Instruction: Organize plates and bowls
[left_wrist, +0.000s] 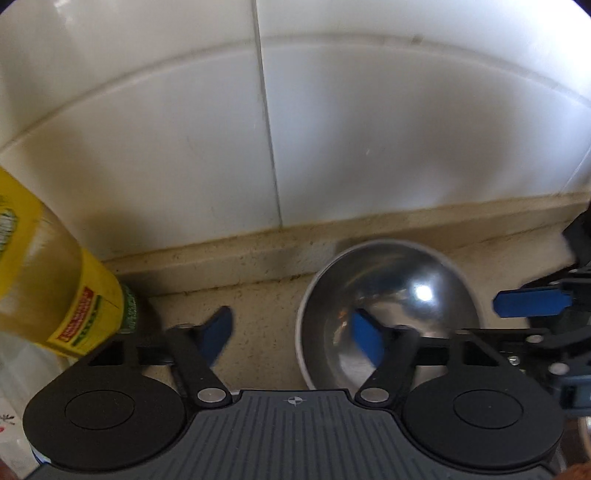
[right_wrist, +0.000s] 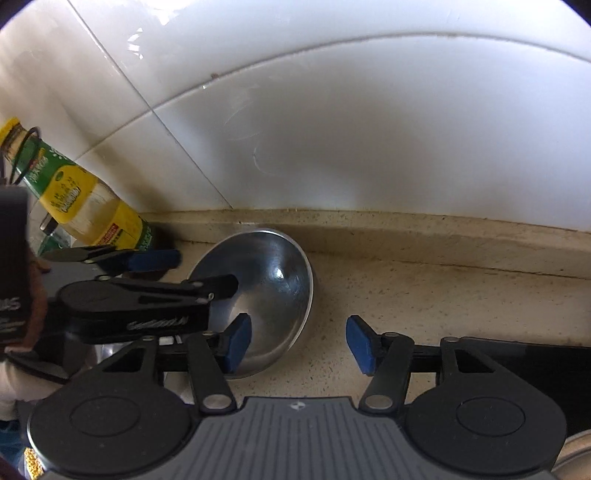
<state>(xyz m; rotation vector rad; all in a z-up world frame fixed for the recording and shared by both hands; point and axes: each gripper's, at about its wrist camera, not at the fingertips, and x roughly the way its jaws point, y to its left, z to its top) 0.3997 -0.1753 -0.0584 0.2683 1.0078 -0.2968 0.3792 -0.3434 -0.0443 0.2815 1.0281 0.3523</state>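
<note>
A shiny steel bowl (left_wrist: 402, 295) (right_wrist: 273, 291) sits on the beige counter close to the wall ledge, its inside facing both cameras. My left gripper (left_wrist: 291, 338) (right_wrist: 195, 273) is open astride the bowl's left rim, with one blue finger inside the bowl and the other outside over the counter. My right gripper (right_wrist: 299, 343) is open astride the opposite rim, its left pad over the bowl and its right pad above the counter. One of the right gripper's blue fingers (left_wrist: 532, 302) shows at the right edge of the left wrist view. Neither gripper is pinching the rim.
A yellow-labelled oil bottle (left_wrist: 55, 288) (right_wrist: 92, 218) stands left of the bowl by the white tiled wall (left_wrist: 369, 129). A dark flat object (right_wrist: 535, 365) lies on the counter at right, a steel rim (right_wrist: 576, 454) shows at the bottom right, and a person's sleeve (right_wrist: 22, 384) at left.
</note>
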